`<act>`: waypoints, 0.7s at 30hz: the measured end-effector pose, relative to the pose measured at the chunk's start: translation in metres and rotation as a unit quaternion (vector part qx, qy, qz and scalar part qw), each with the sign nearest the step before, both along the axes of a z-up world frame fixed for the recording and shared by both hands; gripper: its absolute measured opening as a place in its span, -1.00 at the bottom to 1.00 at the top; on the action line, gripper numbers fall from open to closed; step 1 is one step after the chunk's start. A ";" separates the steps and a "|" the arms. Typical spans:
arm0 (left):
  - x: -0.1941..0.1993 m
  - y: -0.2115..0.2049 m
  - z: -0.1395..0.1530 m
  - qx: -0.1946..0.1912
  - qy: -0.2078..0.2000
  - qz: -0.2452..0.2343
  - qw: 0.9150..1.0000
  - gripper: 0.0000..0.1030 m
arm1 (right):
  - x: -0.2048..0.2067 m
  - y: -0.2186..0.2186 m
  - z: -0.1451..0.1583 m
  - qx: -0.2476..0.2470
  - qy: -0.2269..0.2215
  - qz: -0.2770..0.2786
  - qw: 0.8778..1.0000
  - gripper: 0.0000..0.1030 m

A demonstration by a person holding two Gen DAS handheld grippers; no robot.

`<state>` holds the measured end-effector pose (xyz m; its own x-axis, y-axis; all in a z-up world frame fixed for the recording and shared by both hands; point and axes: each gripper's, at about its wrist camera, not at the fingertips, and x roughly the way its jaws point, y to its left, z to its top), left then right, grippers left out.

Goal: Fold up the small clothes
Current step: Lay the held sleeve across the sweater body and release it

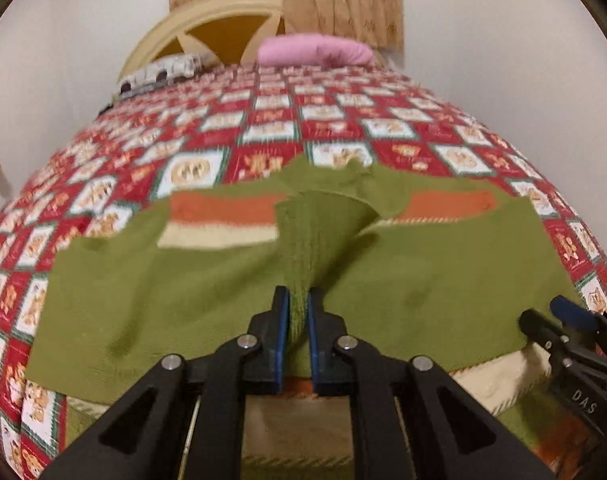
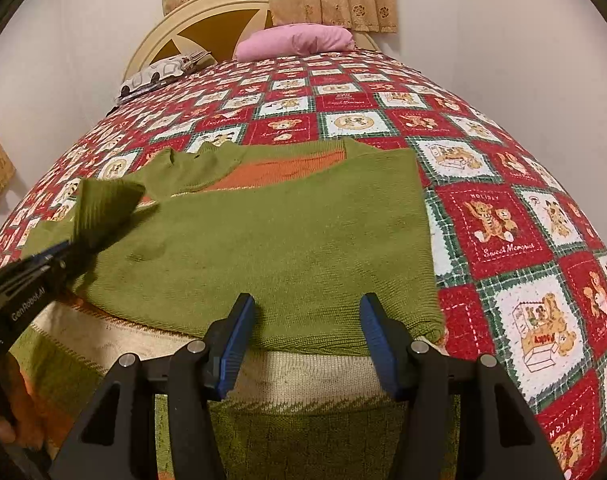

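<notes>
Bed: a red, white and green teddy-bear quilt (image 2: 499, 224) is spread over it, with a pink pillow (image 2: 295, 42) laid by the headboard (image 2: 207, 20).
Sweater: the green sweater (image 2: 287, 248) with orange and cream stripes is laid flat on the quilt, near the front edge.
Left gripper (image 1: 298, 300): clenched on the sweater's ribbed green cuff (image 1: 303, 240), which is lifted off the cloth.
Right gripper (image 2: 307, 312): released; the folded green edge is seen between its blue pads (image 2: 233, 340), not pinched.
</notes>
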<state>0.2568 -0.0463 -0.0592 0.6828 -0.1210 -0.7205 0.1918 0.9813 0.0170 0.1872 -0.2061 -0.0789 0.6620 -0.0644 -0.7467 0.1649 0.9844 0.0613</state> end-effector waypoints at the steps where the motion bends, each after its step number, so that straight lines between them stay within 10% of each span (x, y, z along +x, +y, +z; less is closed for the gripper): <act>1: -0.001 0.002 0.000 -0.007 0.005 0.000 1.000 -0.71 | 0.000 0.000 0.000 0.000 0.000 0.000 1.000 0.09; 5: -0.021 0.022 0.006 -0.021 0.014 0.012 1.000 0.73 | 0.000 0.000 0.000 0.000 0.000 0.000 1.000 0.10; 13: -0.066 0.114 0.009 -0.040 -0.035 0.124 0.991 0.76 | 0.003 0.002 0.005 0.001 0.009 -0.002 1.000 0.10; 21: -0.065 0.152 -0.015 -0.114 -0.009 0.219 0.969 0.73 | 0.039 0.056 0.033 0.142 -0.015 0.067 0.987 0.10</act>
<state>0.1917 0.1054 -0.0738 0.7163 0.0288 -0.6972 -0.2432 0.9468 -0.2107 0.2257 -0.1497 -0.0459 0.6731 0.2350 -0.7013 0.0276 0.9396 0.3413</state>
